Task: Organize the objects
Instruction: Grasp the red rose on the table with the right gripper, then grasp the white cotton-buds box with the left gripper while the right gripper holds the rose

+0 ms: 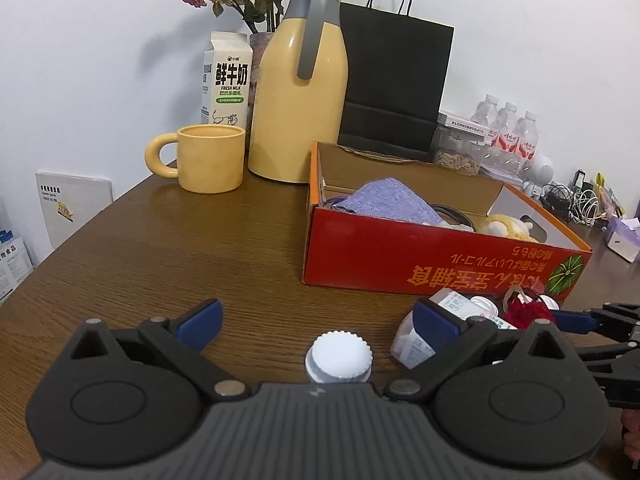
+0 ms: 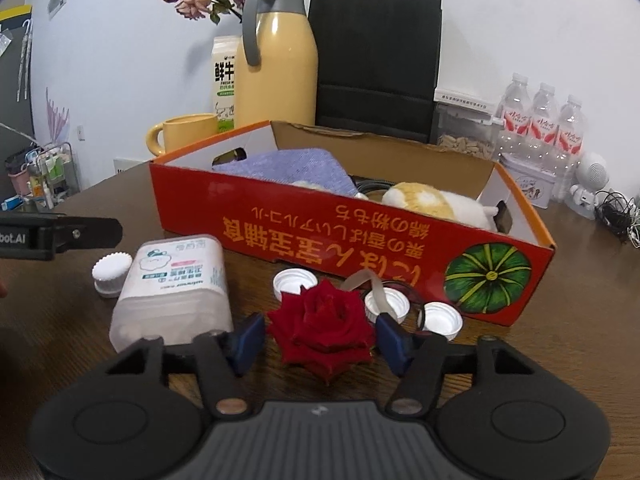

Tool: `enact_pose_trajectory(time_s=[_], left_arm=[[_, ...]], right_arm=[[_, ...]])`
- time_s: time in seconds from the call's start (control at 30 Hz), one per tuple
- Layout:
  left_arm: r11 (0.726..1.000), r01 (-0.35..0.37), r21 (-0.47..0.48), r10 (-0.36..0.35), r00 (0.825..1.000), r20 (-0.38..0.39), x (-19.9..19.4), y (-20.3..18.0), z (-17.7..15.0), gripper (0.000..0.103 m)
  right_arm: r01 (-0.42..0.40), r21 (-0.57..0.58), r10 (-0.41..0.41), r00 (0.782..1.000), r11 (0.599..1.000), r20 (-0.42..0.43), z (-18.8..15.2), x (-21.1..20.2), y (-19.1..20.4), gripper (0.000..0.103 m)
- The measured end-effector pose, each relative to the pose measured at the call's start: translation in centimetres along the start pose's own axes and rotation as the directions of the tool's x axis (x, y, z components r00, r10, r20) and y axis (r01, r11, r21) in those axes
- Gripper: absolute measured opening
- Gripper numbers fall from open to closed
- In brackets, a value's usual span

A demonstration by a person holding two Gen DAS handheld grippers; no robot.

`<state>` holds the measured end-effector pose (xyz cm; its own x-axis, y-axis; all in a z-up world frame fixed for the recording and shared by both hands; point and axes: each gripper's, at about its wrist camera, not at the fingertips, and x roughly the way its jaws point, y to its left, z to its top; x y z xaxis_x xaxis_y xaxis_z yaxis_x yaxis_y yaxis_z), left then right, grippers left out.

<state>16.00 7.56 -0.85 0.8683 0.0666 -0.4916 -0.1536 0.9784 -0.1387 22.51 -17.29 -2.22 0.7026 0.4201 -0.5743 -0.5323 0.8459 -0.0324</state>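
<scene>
**user1:** Right wrist cam: the right gripper (image 2: 320,338) sits low over the wooden table (image 2: 580,320) with a red rose (image 2: 320,328) between its blue pads (image 2: 248,342); jaws are about half open; the pads sit right at the petals on both sides, but I can't tell if they're actually pressing; the rose rests on the table just in front of the red cardboard box (image 2: 320,236). Three white bottle caps (image 2: 294,282) lie open side up around the rose, and a rubber band (image 2: 366,280) loops next to them; a white plastic container (image 2: 172,288) lies on its side to the left of the rose, with a ribbed white cap (image 2: 110,272) beyond it.

**user2:** Left wrist cam agrees; the left gripper (image 1: 316,320) has its jaws spread wide with nothing gripped; that ribbed white cap (image 1: 340,356) stands on the table between them, close to the camera, touching neither pad. Inside the box (image 1: 440,268) there's a purple cloth (image 1: 392,200) and a yellow and white plush toy (image 1: 506,226); behind it stand a yellow thermos jug (image 1: 296,100), a yellow mug (image 1: 208,158), a milk carton (image 1: 228,80) and a black paper bag (image 1: 392,80); the right gripper (image 1: 576,320) pokes in from the right edge at the rose (image 1: 528,312).
</scene>
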Motion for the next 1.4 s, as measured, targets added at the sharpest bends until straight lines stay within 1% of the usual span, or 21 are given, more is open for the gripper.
enact_pose_trajectory(time_s=[0.1, 0.27, 0.57, 0.7, 0.8, 0.93, 1.13, 1.27, 1.4], left_arm=[[1.000, -0.002, -0.002, 0.002, 1.000, -0.005, 0.1, 0.0, 0.0, 0.103], [1.000, -0.004, -0.004, 0.004, 1.000, -0.011, 0.3, 0.1, 0.0, 0.103], [0.999, -0.032, -0.017, 0.032, 0.999, -0.018, 0.1, -0.5, -0.2, 0.103], [0.998, -0.027, -0.049, 0.025, 0.999, -0.042, -0.1, -1.8, 0.2, 0.103], [0.999, -0.022, -0.049, 0.018, 0.997, -0.080, 0.2, -3.4, 0.6, 0.103], [0.999, -0.022, -0.049, 0.016, 0.994, -0.112, 0.6, -5.7, 1.1, 0.103], [0.996, -0.046, -0.072, 0.032, 0.983, -0.183, 1.8, -8.3, 1.3, 0.103], [0.994, -0.081, -0.068, 0.066, 0.977, -0.200, 2.5, -9.5, 1.1, 0.103], [0.989, -0.119, -0.084, 0.098, 0.971, -0.216, 3.3, -10.4, 0.9, 0.103]], right_arm=[[-0.009, 0.007, 0.009, 1.000, 1.000, 0.021, 0.0, -0.3, -0.1, 0.046], [0.012, 0.010, -0.013, 0.997, 1.000, 0.082, 0.0, -1.2, -0.1, 0.044], [0.049, 0.006, -0.049, 0.987, 0.999, 0.155, -0.1, -2.3, -0.2, 0.044], [0.059, 0.029, -0.064, 0.980, 0.998, 0.190, 0.1, -2.9, -0.8, 0.045], [0.066, 0.042, -0.073, 0.975, 0.997, 0.209, 0.2, -3.2, -1.4, 0.045], [0.079, 0.045, -0.087, 0.970, 0.996, 0.225, 0.2, -3.6, -2.0, 0.045], [0.094, 0.056, -0.104, 0.967, 0.994, 0.231, 0.0, -4.0, -3.3, 0.045], [0.102, 0.064, -0.114, 0.964, 0.993, 0.241, -0.2, -4.4, -4.3, 0.045], [0.106, 0.067, -0.119, 0.962, 0.992, 0.244, -0.4, -4.7, -4.8, 0.045]])
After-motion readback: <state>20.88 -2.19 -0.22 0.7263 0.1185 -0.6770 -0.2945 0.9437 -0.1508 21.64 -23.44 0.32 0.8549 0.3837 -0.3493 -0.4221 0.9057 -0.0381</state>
